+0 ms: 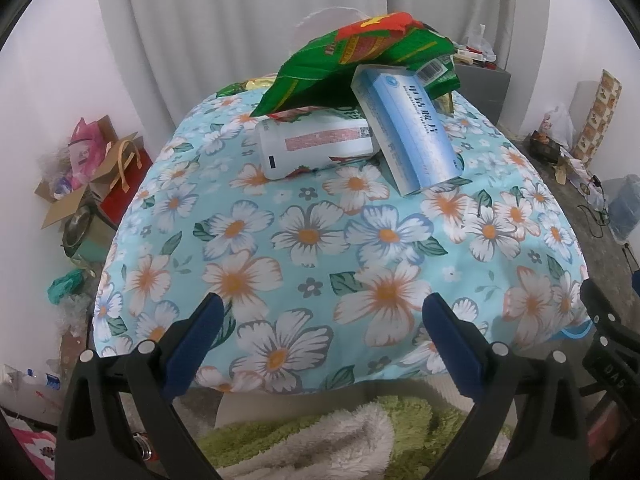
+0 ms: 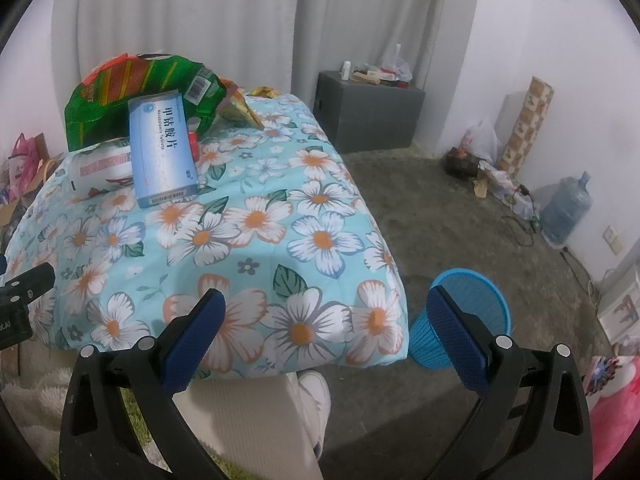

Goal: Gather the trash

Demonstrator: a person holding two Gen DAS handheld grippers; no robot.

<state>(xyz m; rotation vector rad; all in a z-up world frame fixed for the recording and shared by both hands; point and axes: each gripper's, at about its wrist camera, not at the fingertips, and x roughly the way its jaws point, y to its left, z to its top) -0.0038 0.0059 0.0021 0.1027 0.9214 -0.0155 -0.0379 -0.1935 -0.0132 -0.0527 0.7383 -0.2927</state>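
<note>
The trash is piled at the far end of the worktop (image 1: 304,240), which has a blue cloth with flowers on it. A green snack bag (image 1: 352,60) lies on top. Under it a white bottle (image 1: 316,148) lies on its side. A blue and white box (image 1: 404,128) leans on the bottle. Some yellow wrappers (image 2: 244,110) peek out behind the bag, but they are too hidden to tell what they are.

The left hand-held gripper (image 1: 324,344) is wide open and holds nothing. The right hand-held gripper (image 2: 326,344) is wide open too, and it is also empty. Both hang over the near edge of the worktop, well apart from the pile.

A blue bin (image 2: 464,320) stands on the floor just beside the near right corner of the worktop. I cannot see anything inside it.

So the job looks like it has hardly begun. The whole pile is left to pick up and drop in the bin.
</note>
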